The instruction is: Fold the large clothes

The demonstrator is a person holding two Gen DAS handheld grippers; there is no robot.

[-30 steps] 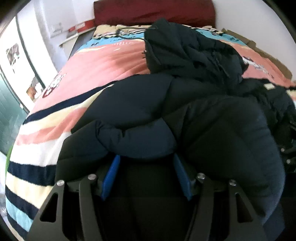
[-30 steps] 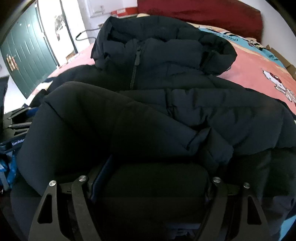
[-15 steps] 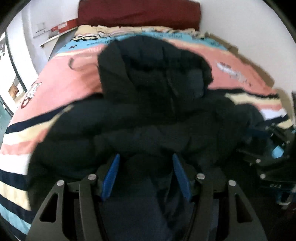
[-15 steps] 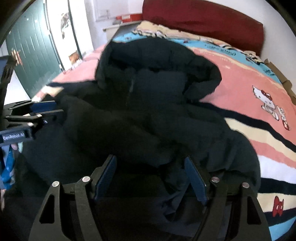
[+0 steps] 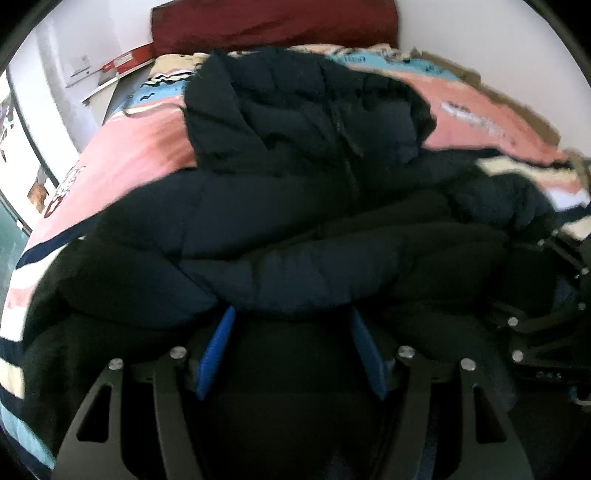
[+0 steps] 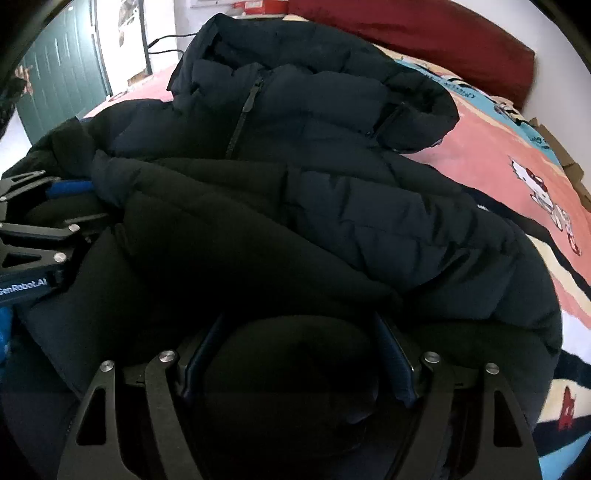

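A dark navy puffer jacket [image 5: 295, 192] with a hood and front zip lies bunched on the bed; it also fills the right wrist view [image 6: 314, 177]. My left gripper [image 5: 291, 332] has thick jacket fabric bulging between its blue pads [image 5: 216, 350], and its fingertips are buried under a fold. My right gripper [image 6: 299, 343] likewise has a wad of jacket between its fingers, tips hidden. The right gripper shows at the right edge of the left wrist view [image 5: 546, 325]; the left gripper shows at the left edge of the right wrist view [image 6: 40, 229].
The bed has a striped pink, cream and blue cartoon blanket [image 5: 140, 147], also in the right wrist view [image 6: 509, 155]. A dark red headboard cushion [image 5: 273, 18] is at the far end. A green door [image 6: 62, 81] is at the left.
Both grippers carried the jacket's lower part up toward the hood. A folded-over layer now lies across the jacket body. The two grippers have come closer together.
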